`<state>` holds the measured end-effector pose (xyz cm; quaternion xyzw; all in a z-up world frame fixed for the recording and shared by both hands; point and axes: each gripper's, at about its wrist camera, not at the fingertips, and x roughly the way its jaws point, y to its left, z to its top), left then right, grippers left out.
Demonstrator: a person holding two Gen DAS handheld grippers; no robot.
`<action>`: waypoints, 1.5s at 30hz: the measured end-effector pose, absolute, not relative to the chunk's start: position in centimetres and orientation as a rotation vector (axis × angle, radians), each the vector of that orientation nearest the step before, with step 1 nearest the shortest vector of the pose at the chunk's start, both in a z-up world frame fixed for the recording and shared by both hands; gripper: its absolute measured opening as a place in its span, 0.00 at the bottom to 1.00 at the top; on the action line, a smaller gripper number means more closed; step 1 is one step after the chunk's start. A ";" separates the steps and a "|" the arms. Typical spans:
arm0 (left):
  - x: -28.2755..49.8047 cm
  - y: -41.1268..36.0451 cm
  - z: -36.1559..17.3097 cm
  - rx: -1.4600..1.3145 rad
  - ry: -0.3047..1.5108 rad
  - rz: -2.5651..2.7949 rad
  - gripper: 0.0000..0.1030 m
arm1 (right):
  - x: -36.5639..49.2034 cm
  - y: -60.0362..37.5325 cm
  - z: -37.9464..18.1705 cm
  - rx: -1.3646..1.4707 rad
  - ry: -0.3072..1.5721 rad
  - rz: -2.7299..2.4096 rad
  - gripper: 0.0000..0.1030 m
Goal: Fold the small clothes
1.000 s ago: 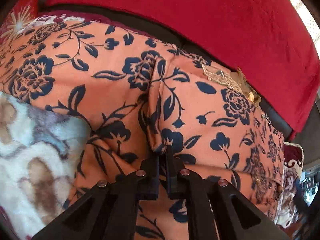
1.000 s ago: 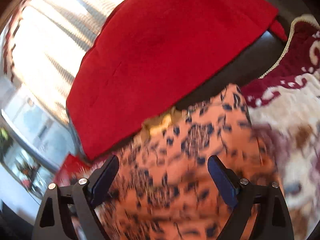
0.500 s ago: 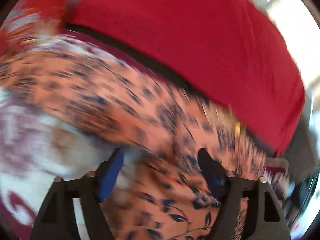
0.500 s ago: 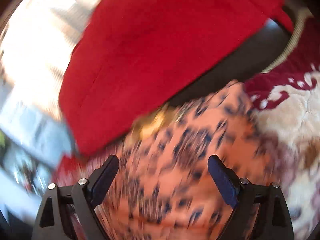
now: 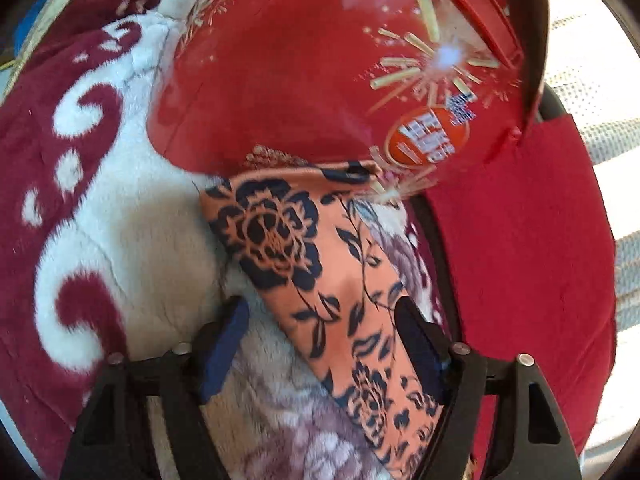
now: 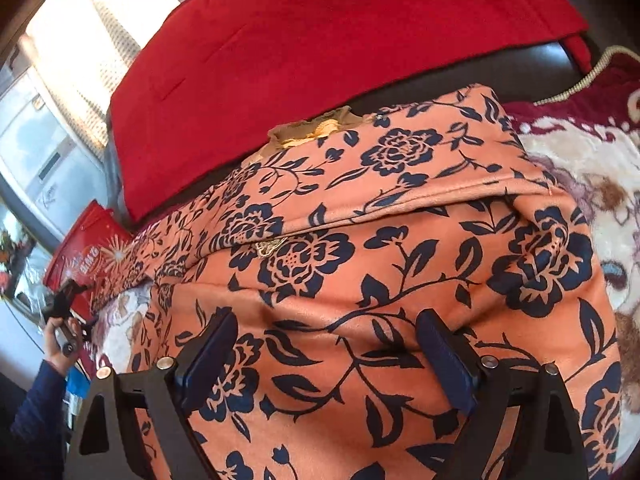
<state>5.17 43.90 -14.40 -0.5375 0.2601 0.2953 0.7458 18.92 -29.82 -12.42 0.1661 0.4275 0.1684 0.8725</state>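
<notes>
An orange garment with dark blue flowers (image 6: 400, 264) lies partly folded on a plush blanket. In the right wrist view it fills the frame, with one layer folded over along a hem. My right gripper (image 6: 326, 354) is open, its jaws wide apart just above the cloth. In the left wrist view a long narrow strip of the garment (image 5: 316, 268) runs away from me toward a red bag. My left gripper (image 5: 320, 340) is open and empty, its jaws either side of that strip. A gold lace trim (image 6: 316, 130) shows at the garment's far edge.
A glossy red bag with firework print (image 5: 320, 60) lies at the strip's far end. A red cushion (image 6: 320, 32) stands behind the garment. The maroon and white blanket (image 5: 80, 160) covers the surface. The left hand and its gripper (image 6: 64, 320) show at far left.
My left gripper let go of the garment fold, opened, and swung away to the narrow strip by the red bag. My right gripper stayed open and came closer over the cloth.
</notes>
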 end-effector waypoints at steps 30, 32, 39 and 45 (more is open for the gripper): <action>20.6 -10.1 -2.9 0.078 0.822 -0.234 0.71 | 17.7 -31.7 -12.9 0.465 0.774 0.438 0.91; 18.8 -6.5 -4.0 0.038 0.827 -0.197 0.71 | 17.7 -32.6 -12.4 0.515 0.794 0.440 0.91; 14.3 8.9 -5.7 -0.238 0.792 0.049 0.76 | 21.0 -34.7 -8.2 0.581 0.756 0.401 0.91; 10.7 15.3 -9.2 -0.446 0.796 0.162 0.76 | 29.2 -34.8 -9.0 0.780 0.873 0.327 0.91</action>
